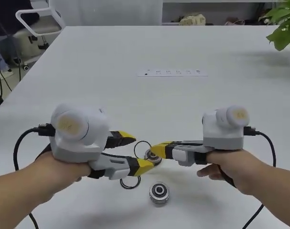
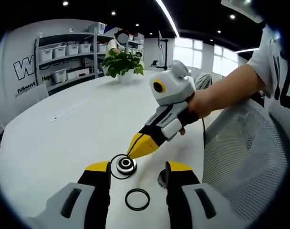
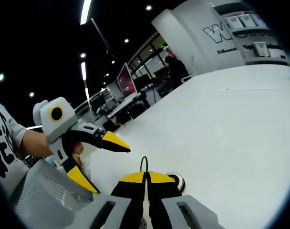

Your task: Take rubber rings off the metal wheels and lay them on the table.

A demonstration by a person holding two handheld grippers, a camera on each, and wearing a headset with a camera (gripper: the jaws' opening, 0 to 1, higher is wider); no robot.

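A small metal wheel (image 1: 153,157) lies on the white table (image 1: 135,57) between the two grippers. A thin black rubber ring (image 1: 141,147) hangs loose around it, and my right gripper (image 1: 153,151) is shut on the ring's edge; in the right gripper view the ring (image 3: 144,163) sticks up from the closed jaws beside the wheel (image 3: 176,180). My left gripper (image 1: 142,151) stands open, its jaws on either side of the wheel (image 2: 126,164). A second ring (image 1: 129,182) lies flat on the table. Another metal wheel (image 1: 159,192) stands nearer to me.
A flat strip of sockets (image 1: 172,72) is set into the table farther back. A potted plant (image 1: 283,28) stands at the far right edge, and an office chair (image 1: 35,24) at the far left. Cables trail from both grippers.
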